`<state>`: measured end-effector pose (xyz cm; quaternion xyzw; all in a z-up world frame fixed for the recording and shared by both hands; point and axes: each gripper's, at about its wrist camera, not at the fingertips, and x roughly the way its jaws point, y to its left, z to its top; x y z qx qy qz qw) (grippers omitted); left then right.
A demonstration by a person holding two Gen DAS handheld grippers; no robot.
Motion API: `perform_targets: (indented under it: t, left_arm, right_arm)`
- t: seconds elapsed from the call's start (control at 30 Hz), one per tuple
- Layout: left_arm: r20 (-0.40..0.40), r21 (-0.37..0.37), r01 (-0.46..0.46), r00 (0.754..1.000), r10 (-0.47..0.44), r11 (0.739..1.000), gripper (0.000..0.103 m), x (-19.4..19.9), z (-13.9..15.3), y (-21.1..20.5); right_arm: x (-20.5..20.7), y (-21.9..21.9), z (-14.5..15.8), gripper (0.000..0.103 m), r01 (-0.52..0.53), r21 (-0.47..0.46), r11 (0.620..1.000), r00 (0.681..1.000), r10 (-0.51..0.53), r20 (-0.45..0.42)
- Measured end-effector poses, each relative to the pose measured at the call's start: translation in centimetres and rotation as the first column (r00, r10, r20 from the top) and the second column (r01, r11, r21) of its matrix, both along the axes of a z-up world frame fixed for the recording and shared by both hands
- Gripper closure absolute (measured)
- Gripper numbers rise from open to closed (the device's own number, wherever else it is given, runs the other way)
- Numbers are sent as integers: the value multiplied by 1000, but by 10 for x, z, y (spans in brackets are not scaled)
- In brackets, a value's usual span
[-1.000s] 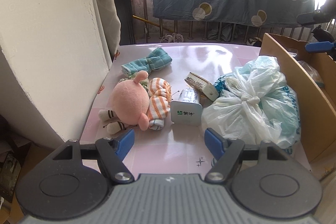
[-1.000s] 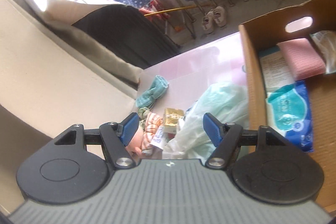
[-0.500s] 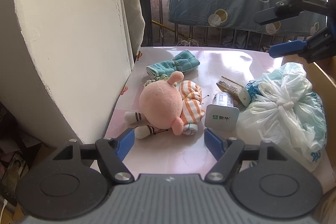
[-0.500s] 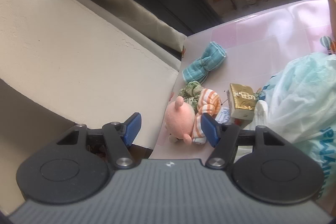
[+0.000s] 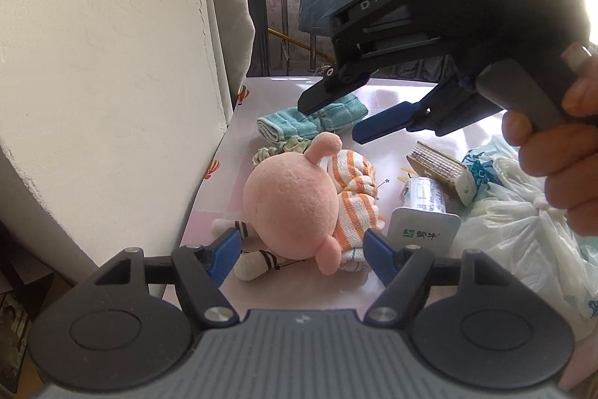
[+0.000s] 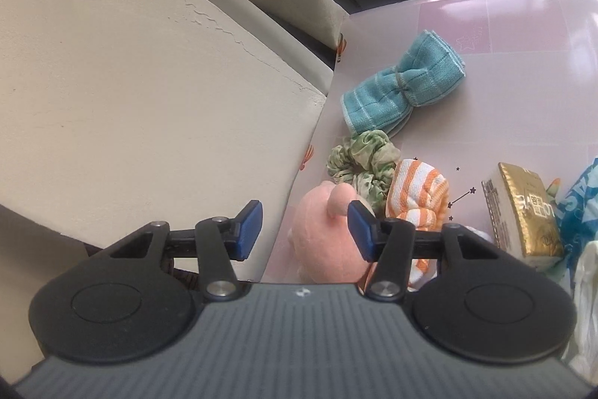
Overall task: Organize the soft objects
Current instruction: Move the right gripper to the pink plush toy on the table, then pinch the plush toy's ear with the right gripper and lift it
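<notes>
Left gripper [image 5: 301,247], jaws apart and empty, hovers over the pink plush toy [image 5: 289,208] lying on the pink table [image 5: 388,96] beside the wall. Right gripper [image 6: 304,225], jaws closing with nothing between them, hangs above the plush. Beyond the plush: striped sock [image 5: 353,200], green scrunchie [image 6: 360,163], teal cloth [image 6: 405,81].

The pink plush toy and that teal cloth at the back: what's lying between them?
A green scrunchie lies between the pink plush toy and the teal cloth, touching the toy. The right wrist view shows it best; the left shows only its edge.
</notes>
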<state>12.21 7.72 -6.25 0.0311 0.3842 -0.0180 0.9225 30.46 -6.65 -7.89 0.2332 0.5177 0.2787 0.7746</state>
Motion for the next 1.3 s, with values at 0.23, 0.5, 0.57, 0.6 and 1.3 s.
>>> perform_targets:
  t: [0.23, 0.5, 0.57, 0.6, 1.3]
  left_arm:
    - [-52, -8, 8, 999, -8, 1000, 28, 27, -13, -2]
    - [-117, -74, -58, 992, 49, 996, 28, 47, -23, 8]
    - [-129, -75, -68, 990, 58, 995, 30, 48, -25, 9]
    - [-132, -76, -70, 989, 60, 995, 31, 49, -26, 10]
    - [-137, -94, -125, 984, 112, 988, 48, 45, -23, 19]
  right_arm:
    - [14, 14, -28, 54, -14, -10, 1000, 999, 14, -34]
    - [16, 11, -29, 56, 27, 2, 1000, 999, -27, -25]
    - [18, 9, -28, 53, 48, -6, 999, 999, -48, -25]
    - [20, 9, -30, 47, 53, -9, 999, 998, -54, -31]
    - [-3, 41, -11, 95, -68, -11, 998, 997, 68, 24]
